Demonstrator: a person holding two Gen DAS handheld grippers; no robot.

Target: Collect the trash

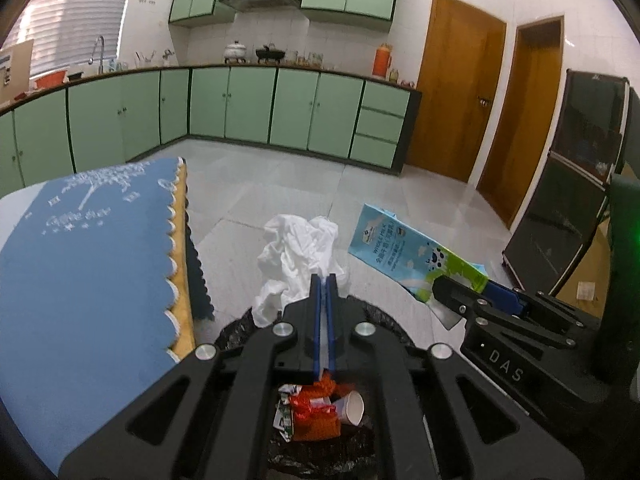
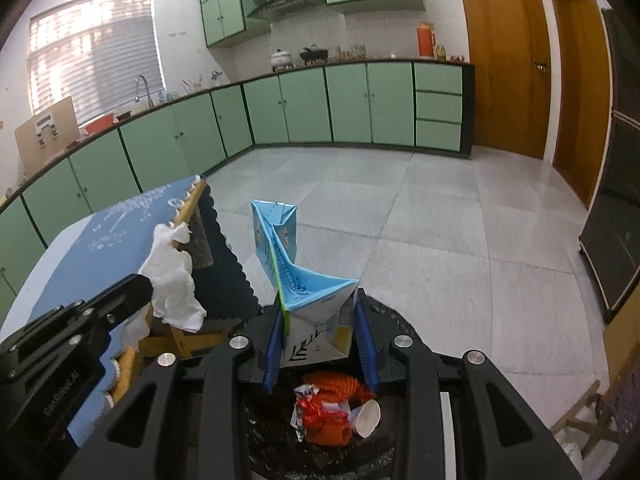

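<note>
My left gripper (image 1: 324,280) is shut on a crumpled white tissue (image 1: 298,256) and holds it in the air over the bin. My right gripper (image 2: 320,322) is shut on a light-blue milk carton (image 2: 286,268), also held over the bin. The carton shows in the left wrist view (image 1: 404,252) with the right gripper (image 1: 460,292) at its lower end. The tissue shows in the right wrist view (image 2: 172,280) at the left gripper's tip. Below both grippers a black-lined trash bin (image 2: 384,320) holds orange wrappers (image 2: 326,416) and a white paper cup (image 2: 366,418).
A table with a blue scalloped cloth (image 1: 92,260) stands close on the left of the bin. Green kitchen cabinets (image 1: 248,104) line the far walls. Brown doors (image 1: 460,84) and a dark glass cabinet (image 1: 572,184) stand at the right. The floor is pale tile (image 2: 440,220).
</note>
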